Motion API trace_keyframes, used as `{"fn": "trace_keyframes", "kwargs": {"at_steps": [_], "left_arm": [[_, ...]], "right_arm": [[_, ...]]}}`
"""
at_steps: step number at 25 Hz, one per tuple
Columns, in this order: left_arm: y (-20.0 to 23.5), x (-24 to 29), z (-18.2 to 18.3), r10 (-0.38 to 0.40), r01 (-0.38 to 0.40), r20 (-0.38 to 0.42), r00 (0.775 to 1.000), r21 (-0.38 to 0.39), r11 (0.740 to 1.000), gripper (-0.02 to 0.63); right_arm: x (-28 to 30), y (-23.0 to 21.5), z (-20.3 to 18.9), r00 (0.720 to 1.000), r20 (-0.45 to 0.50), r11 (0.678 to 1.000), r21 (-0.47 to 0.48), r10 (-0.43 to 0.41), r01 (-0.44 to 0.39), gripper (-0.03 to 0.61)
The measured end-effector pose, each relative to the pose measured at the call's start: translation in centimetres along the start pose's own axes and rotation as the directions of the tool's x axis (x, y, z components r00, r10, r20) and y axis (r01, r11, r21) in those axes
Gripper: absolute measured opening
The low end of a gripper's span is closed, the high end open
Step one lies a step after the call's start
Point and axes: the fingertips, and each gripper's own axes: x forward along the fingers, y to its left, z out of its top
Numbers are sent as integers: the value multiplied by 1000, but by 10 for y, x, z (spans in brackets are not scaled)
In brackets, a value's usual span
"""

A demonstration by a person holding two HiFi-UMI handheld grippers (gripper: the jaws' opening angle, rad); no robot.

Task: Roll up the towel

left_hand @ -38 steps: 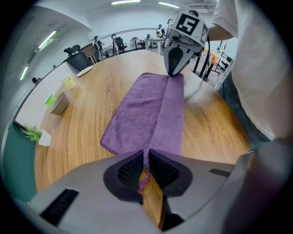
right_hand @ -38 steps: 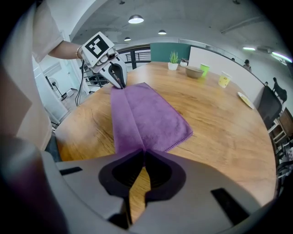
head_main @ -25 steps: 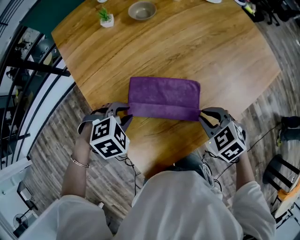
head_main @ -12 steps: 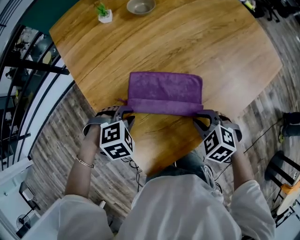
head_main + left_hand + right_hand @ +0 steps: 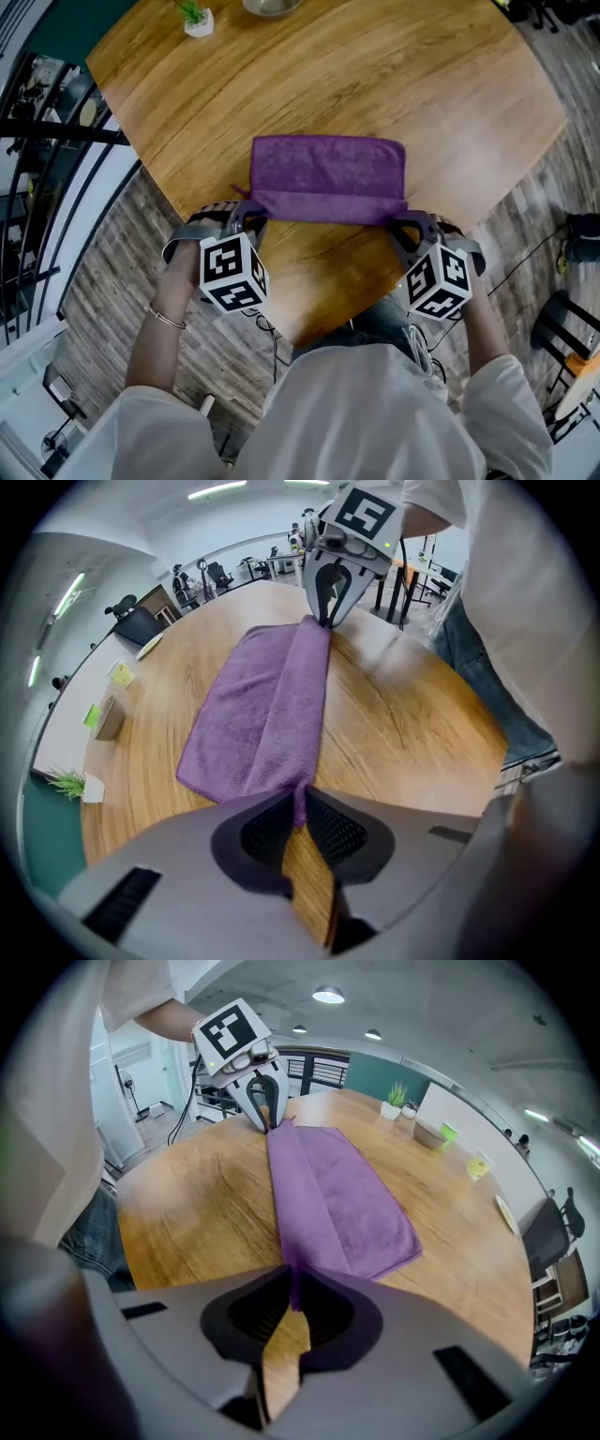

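Lowered, left gripper (image 5: 246,216) and right gripper (image 5: 405,223) fingers are closing, pinching towel (image 5: 328,173) corners (near fold).

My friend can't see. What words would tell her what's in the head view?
A person in a white top leans over a wooden table, pinching the two near corners of a purple towel whose near edge is folded over; the left tongs and right tongs are closing on it. A small potted plant stands at the far edge.
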Motion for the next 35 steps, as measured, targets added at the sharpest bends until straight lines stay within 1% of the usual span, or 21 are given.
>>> {"fn": "trace_keyframes", "kwargs": {"at_steps": [4,6,12,17,20,26,35], "left_arm": [[-1,0,1,18,-17,-3,1000,33,999,28],[-3,-1,0,23,-22,-9,1000,33,999,18],[-23,-9,-4,-24,24,-11,1000,-37,999,15],[-30,-21,-4,-50,49,-10,999,-68,996,15],[-21,-28,0,-44,44,3,999,-97,994,15],[9,-31,4,-12,12,2,1000,-116,993,15],[46,-13,6,-5,2,-20,1000,-168,986,15]], "right_arm": [[-1,0,-1,1000,2,1000,0,-3,3,26],[-1,1,-1,1000,2,1000,10,-2,2,21],[-9,17,-2,999,11,998,47,46,-47,18],[-23,29,1,995,35,992,84,89,-92,18],[-29,24,4,995,43,990,98,93,-97,18],[-32,-4,11,995,61,990,116,75,-82,18],[-15,-46,13,997,52,988,142,55,-62,20]]}}
